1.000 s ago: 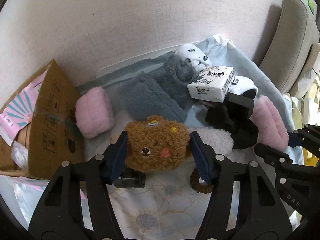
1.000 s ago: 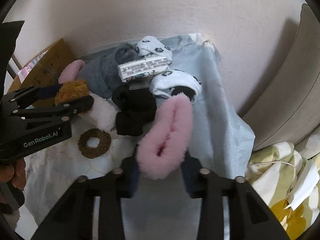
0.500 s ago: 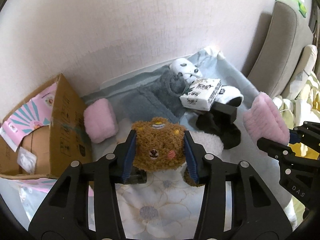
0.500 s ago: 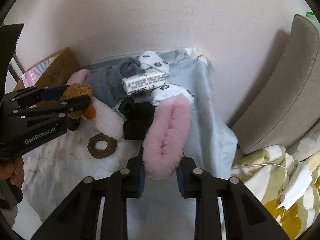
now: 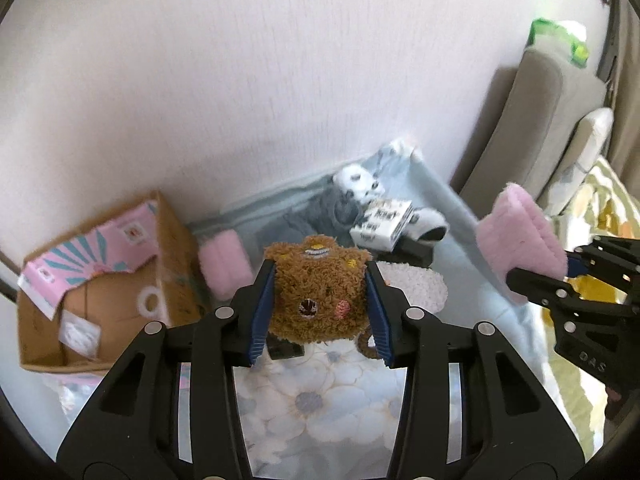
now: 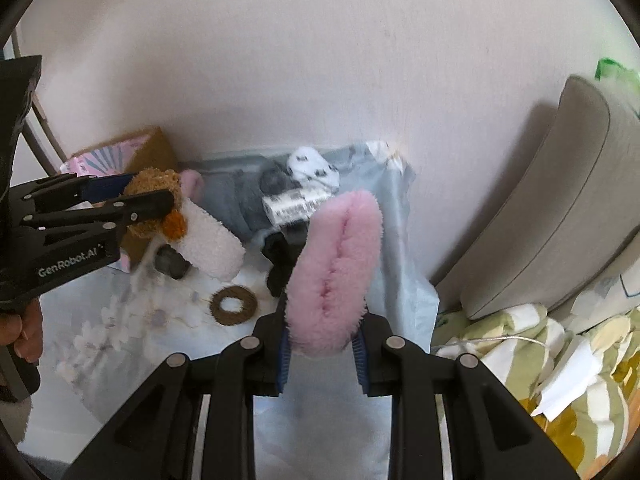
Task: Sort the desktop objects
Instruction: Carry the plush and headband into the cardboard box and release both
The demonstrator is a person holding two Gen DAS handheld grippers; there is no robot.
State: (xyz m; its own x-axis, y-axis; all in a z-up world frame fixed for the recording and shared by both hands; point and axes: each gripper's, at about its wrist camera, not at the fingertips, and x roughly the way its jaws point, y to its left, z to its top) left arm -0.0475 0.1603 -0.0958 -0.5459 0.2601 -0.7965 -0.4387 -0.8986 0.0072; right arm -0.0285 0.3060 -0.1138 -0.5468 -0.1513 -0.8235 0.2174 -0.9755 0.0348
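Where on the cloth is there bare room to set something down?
The floral cloth lies bare in front of the brown ring. It is crowded toward the wall: grey sock, tissue pack, black items.

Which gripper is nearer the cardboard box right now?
Left. The left gripper, shut on the brown plush, hangs just right of the cardboard box. The right gripper, clamping the pink fluffy slipper, is far over by the bedding.
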